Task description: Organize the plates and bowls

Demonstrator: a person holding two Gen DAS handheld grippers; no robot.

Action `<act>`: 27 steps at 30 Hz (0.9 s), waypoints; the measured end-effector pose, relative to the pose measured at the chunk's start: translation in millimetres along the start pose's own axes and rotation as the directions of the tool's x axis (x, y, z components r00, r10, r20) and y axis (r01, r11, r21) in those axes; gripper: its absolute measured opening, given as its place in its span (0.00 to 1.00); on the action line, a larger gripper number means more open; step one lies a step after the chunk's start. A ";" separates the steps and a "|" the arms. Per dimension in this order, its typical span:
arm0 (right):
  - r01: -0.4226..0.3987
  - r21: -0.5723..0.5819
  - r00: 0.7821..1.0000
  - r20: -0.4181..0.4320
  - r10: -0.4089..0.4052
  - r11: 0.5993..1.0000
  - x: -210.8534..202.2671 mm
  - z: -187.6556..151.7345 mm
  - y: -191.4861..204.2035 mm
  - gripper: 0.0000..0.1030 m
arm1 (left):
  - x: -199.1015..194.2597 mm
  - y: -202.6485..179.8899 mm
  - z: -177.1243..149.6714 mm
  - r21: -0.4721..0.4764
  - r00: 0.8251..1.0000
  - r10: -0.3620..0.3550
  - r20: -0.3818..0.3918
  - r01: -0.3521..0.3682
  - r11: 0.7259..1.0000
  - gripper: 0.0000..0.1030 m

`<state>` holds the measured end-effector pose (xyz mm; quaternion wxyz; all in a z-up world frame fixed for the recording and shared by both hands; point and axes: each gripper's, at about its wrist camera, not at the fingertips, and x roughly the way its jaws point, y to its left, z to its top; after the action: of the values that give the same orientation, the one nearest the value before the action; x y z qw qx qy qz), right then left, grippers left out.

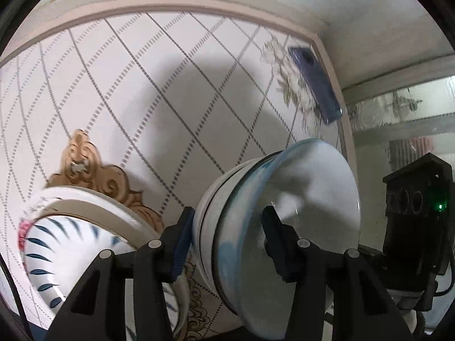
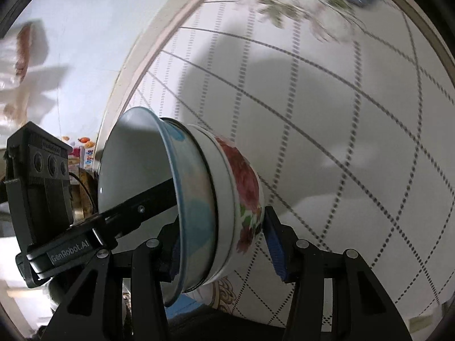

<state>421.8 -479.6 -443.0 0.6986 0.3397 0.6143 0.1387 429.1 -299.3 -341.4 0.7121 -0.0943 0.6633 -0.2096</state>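
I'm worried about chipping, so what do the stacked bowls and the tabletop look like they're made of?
Bowls: glazed ceramic or porcelain, most likely; they show glossy highlights, a printed red flower and thin hard rims. Tabletop: it looks like a smooth printed vinyl or glass cover, with a dotted diamond pattern and a soft sheen; which one is unclear.

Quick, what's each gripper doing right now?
Left gripper: shut on the bowl stack.
Right gripper: shut on the same bowl stack.
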 end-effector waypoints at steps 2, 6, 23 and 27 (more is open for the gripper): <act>0.003 -0.032 1.000 -0.002 -0.003 0.999 -1.0 2.4 12.9 0.51 | -11.2 5.2 -0.5 -0.015 1.000 0.004 0.024 -0.004 1.000 0.44; -0.009 -0.088 1.000 -0.020 0.008 0.996 -2.9 2.6 40.4 0.51 | -34.8 21.7 -4.0 -0.057 0.998 0.007 0.064 -0.004 0.998 0.44; -0.081 -0.296 0.973 -0.230 0.012 0.952 78.8 -13.7 145.6 0.51 | -84.0 136.0 -65.8 -0.323 0.987 0.059 0.147 -0.008 0.946 0.44; -0.069 -0.319 0.970 -0.244 -0.011 0.945 98.0 -16.7 151.0 0.51 | -78.7 148.6 -71.6 -0.339 0.985 0.059 0.159 -0.001 0.941 0.44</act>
<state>460.0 -304.2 -420.7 0.6624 0.2092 0.6587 0.2890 381.9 -122.8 -338.7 0.7416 -0.2222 0.6288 -0.0731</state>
